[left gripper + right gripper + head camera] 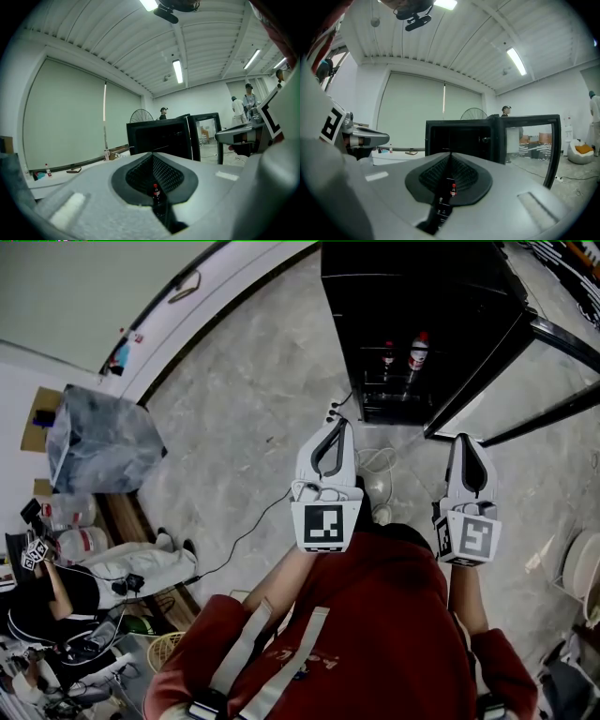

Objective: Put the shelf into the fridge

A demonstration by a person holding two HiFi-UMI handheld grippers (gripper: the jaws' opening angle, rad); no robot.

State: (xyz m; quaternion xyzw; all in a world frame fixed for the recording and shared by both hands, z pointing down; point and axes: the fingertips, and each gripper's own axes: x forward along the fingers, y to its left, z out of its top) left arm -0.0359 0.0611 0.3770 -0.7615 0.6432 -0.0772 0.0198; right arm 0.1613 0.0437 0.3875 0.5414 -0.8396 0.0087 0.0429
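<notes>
Both claws are shut on nothing: my left claw (337,420) and right claw (461,441) point level toward the open fridge (412,287), apart from it. No loose shelf shows in any view. The only one I make out is what looks like a rack (398,383) under two bottles (417,352) inside. I judge the job either unstarted or finished; I cannot tell which. The bottle labels are red, too small to read.

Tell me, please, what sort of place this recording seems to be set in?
Probably a lab or workshop hall, not a home: a bare grey mottled floor with loose cables, a ribbed white ceiling with long strip lights, and a black fridge standing open on the floor.
</notes>
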